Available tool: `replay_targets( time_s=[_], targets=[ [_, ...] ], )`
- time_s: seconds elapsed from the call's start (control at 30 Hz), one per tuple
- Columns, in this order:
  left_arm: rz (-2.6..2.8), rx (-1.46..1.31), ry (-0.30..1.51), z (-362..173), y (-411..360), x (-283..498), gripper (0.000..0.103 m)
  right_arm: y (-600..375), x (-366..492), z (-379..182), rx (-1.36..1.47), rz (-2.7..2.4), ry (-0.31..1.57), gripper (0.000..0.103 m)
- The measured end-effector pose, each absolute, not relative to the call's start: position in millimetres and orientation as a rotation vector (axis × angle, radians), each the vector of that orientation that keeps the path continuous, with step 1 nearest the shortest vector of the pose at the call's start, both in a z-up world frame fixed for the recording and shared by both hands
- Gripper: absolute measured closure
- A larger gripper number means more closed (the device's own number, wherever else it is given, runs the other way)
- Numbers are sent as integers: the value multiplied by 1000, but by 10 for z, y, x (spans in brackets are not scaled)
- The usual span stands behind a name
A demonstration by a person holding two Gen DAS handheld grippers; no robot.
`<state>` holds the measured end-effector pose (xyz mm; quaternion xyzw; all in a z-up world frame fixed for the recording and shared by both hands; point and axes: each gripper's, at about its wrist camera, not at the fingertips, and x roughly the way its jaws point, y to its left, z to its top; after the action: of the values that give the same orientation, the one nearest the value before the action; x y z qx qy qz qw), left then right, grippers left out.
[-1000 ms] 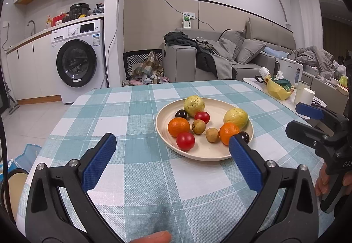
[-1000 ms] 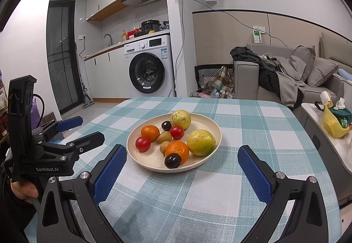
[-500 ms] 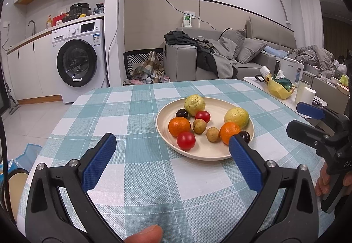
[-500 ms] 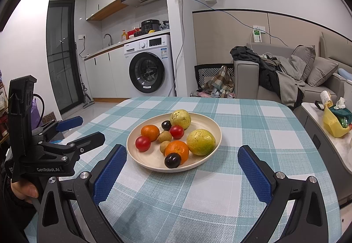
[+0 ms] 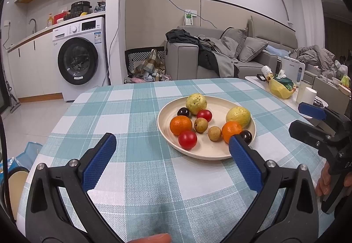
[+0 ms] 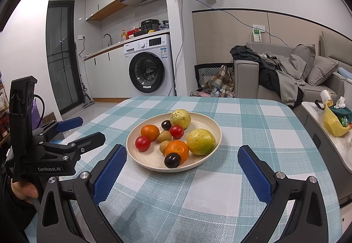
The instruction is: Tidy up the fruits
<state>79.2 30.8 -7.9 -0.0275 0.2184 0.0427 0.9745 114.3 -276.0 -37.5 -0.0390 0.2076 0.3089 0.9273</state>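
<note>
With all the fruit sitting on the round beige plate (image 6: 216, 130) on the checked tablecloth (image 6: 253, 188), the scene fits either a sorted end state or a mixed pile waiting to be regrouped; I can't tell which.

Both tools are spread wide and carry nothing. The left gripper (image 5: 171, 144) and right gripper (image 6: 182, 156) hover low over the cloth, short of the plate's near rim.

Layout in the right wrist view, clock face centred on the plate:
- guava (image 6: 180, 118) at 12, second guava (image 6: 200, 141) at 3
- orange (image 6: 150, 132) at 9, second orange (image 6: 176, 150) at 5, touching the 3 o'clock guava
- tomato (image 6: 142, 143) at 8, second tomato (image 6: 176, 131) near centre
- dark plum (image 6: 166, 125) at 11, second plum (image 6: 172, 160) at 6 on the near rim
- two small brown fruits (image 6: 165, 136) mid-plate, possibly longans; too small to be sure

Key relation: seen from the right gripper, the plate lies dead ahead at 12, between the finger lines, with the 6 o'clock plum closest. From the left gripper it sits at about 1 o'clock, and its right finger (image 5: 244, 163) overlaps the rim in the picture. Judgement: the right gripper is squarer to the plate. The fruits are roundish, so there's no long axis to align to.
</note>
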Motion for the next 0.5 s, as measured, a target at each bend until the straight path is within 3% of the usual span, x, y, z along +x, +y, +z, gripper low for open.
replay_targets(
  time_s=[0.5],
  targets=[
    [88, -56, 442, -72, 306, 800, 1, -2760, 1144, -371, -80, 634, 426, 0]
  ],
)
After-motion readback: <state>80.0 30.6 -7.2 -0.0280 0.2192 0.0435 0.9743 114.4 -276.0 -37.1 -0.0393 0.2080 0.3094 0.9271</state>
